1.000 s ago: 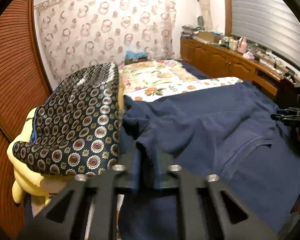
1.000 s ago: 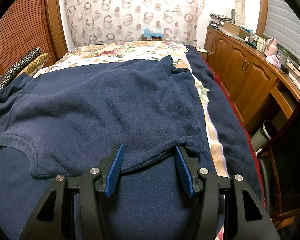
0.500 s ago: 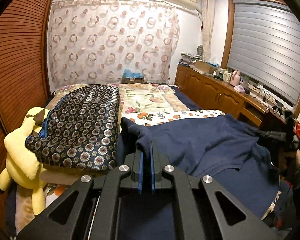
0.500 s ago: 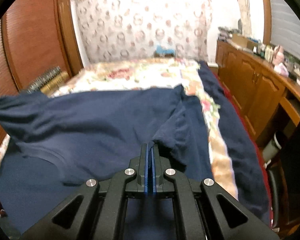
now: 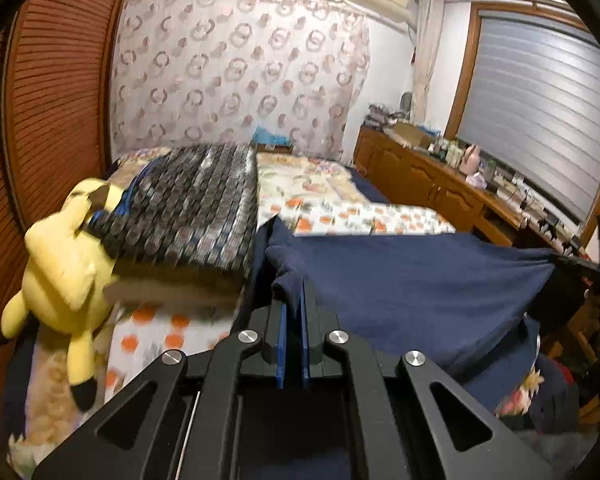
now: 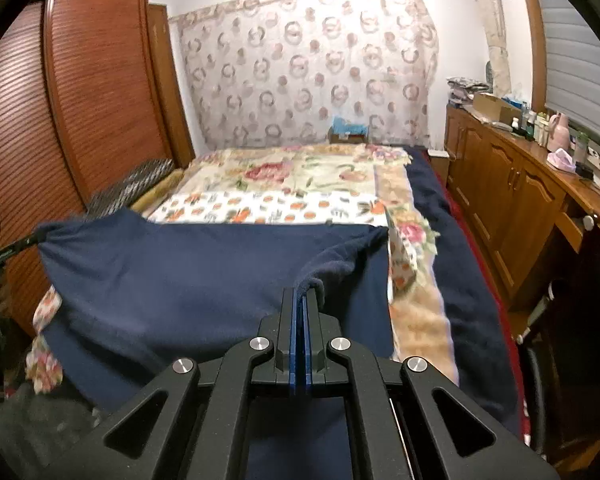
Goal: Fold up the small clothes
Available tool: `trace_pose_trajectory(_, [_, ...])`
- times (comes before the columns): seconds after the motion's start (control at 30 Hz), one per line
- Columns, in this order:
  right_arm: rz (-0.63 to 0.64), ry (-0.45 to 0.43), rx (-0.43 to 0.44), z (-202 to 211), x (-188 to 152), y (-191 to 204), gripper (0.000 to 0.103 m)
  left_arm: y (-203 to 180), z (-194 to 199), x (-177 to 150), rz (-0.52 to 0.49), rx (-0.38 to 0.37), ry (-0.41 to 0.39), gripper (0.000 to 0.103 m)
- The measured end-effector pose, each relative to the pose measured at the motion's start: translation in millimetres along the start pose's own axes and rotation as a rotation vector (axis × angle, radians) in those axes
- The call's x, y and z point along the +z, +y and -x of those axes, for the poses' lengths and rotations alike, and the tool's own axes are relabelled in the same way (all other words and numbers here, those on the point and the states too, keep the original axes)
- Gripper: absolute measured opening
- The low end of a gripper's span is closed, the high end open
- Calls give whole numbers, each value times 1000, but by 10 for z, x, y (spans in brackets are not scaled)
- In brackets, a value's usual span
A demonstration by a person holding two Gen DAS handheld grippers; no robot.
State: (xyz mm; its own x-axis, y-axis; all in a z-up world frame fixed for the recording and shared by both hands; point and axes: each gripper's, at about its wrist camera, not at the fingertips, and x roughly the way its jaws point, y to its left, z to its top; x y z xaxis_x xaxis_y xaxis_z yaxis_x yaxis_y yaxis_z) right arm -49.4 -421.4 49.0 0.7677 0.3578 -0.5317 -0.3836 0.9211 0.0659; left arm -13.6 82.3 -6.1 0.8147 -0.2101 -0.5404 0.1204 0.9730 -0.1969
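Tools left [image 5: 292, 312] and right [image 6: 300, 304] each pinch the navy shirt's [image 6: 188, 272] edge, stretched above the bed [image 6: 292, 176].

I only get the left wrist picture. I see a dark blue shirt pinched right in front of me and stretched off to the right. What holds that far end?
Observer: The right gripper is shut on the navy shirt there, pinching a bunched fold of its edge.
Operator: Is anything else coming up with the shirt on that side?
Observer: Beside that grip, a corner of the floral bedspread stands tilted up against the shirt's edge.
Operator: What lies further right, past my view?
Observer: A dark blue blanket runs along the bed's edge, next to the wooden cabinets.
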Motion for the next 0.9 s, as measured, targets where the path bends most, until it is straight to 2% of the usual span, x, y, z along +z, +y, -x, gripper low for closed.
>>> trace_pose_trajectory(0.17, [-10,65,-16,54,-32,-20,2,183,-11,-300,48,36,73,6])
trace_pose_trajectory(0.27, [-21,109,-2,-111,-45,-9,2,261,-106,-486,68,58,121,6])
trace_pose_trajectory(0.4, [8,184,-43,-382,-112,11,2,291,-222,-661,82,77,181,7])
trace_pose_trajectory(0.43, [11,194,-49,-423,-107,15,2,296,-242,-685,78,80,190,13])
trace_pose_trajectory(0.5, [16,204,-74,-478,-58,18,10,288,-252,-703,65,101,196,22])
trace_pose_trajectory(0.57, [12,187,-78,-461,9,2,21,273,-234,-715,54,114,188,40])
trace_pose_trajectory(0.67, [18,157,-99,-405,101,96,35,283,-200,-697,58,108,175,51])
trace_pose_trajectory(0.7, [17,143,-92,-377,111,126,37,279,-197,-690,55,111,174,54])
trace_pose_trajectory(0.77, [15,122,-84,-385,141,174,46,269,-194,-674,49,110,165,76])
trace_pose_trajectory(0.8, [18,112,-86,-397,160,205,48,268,-199,-664,48,105,162,79])
trace_pose_trajectory(0.9, [25,91,-62,-467,192,309,52,243,-229,-646,48,107,167,80])
